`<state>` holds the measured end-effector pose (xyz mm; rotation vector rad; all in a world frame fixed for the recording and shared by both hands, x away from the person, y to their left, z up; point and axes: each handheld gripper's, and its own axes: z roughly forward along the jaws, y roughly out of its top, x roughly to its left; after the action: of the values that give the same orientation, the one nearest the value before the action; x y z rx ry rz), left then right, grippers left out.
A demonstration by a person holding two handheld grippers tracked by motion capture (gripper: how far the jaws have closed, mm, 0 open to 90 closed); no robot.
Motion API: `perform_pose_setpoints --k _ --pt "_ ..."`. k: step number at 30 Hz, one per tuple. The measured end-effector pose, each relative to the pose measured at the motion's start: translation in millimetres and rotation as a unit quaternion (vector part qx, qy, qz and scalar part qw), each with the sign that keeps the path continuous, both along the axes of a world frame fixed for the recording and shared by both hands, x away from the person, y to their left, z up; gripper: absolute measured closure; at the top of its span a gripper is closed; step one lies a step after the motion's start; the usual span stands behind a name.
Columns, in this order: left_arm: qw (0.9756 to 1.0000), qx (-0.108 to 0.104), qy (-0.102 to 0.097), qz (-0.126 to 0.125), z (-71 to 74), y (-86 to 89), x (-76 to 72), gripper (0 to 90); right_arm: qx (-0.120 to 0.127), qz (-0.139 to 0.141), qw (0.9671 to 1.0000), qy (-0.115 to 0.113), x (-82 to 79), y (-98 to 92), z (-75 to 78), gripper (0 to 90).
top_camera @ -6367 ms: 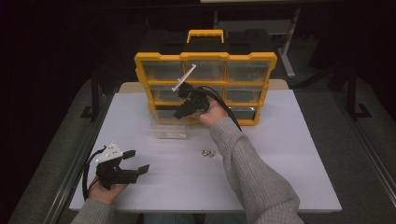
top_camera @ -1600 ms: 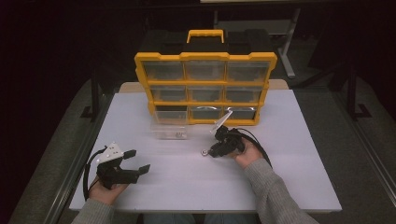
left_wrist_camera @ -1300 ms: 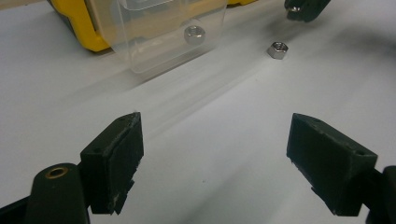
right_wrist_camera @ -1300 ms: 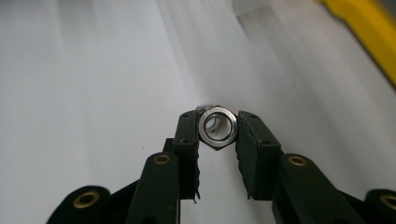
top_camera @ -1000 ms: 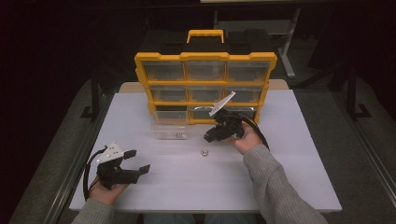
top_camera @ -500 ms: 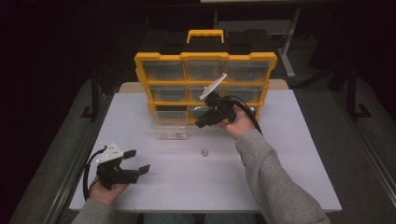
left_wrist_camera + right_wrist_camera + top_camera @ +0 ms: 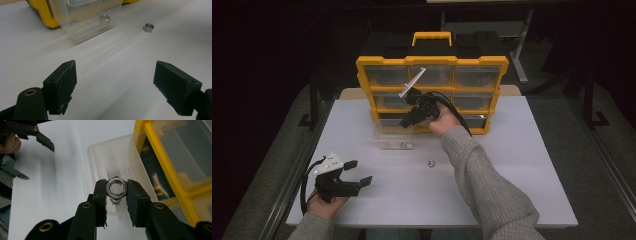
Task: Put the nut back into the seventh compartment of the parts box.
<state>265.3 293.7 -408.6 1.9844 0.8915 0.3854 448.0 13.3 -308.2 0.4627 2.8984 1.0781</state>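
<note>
Right gripper [image 7: 116, 192]: jaws closed on a steel hex nut [image 7: 116, 187], one pad against each side; the nut's bore faces the camera; in the high view the right gripper [image 7: 408, 121] is held above the table, over the clear drawer and in front of the organiser.
Held nut: clamped between the jaws directly over the clear drawer [image 7: 117, 157]; a second nut is partly visible just beneath it, inside the drawer.
Left gripper [image 7: 115, 82]: jaws spread wide with nothing between them; in the high view the left gripper [image 7: 355, 176] rests low at the near left of the table, held by the left hand [image 7: 328, 202]; well apart from the right gripper.
Clear drawer [image 7: 393, 139]: pulled out of the organiser and standing on the table just in front of the lower left corner of the organiser; holds one nut [image 7: 104, 18] seen through its wall.
Loose nut [image 7: 430, 162]: lies on the bare table top, near the drawer, between the drawer and the near edge; touching neither gripper.
Organiser [image 7: 432, 65]: yellow frame with clear drawers, upright at the far side of the table; handle on top.
Table [image 7: 512, 175]: white top.
</note>
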Motion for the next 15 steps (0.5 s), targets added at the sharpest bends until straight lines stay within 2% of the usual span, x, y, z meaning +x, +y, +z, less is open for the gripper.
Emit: perform_pose_setpoints --k 2,7,9,15 --pt "1.0000 0.003 -0.003 -0.003 0.3 0.5 0.6 18.3 -0.009 -0.002 1.0000 0.001 3.2 11.1 -3.3 68.9" --pt "1.0000 0.002 0.000 -0.002 0.7 0.8 0.2 18.3 -0.021 -0.002 0.9998 -0.002 6.4 21.8 -10.8 68.9" --pt "1.0000 0.002 0.001 -0.002 0.7 0.7 0.2 18.3 -0.045 -0.033 0.9981 0.025 2.4 25.2 -13.0 68.9" --pt "1.0000 0.000 -0.002 -0.003 0.1 -0.4 0.2 18.3 -0.057 -0.034 0.9974 0.026 6.1 33.1 -24.4 68.8"
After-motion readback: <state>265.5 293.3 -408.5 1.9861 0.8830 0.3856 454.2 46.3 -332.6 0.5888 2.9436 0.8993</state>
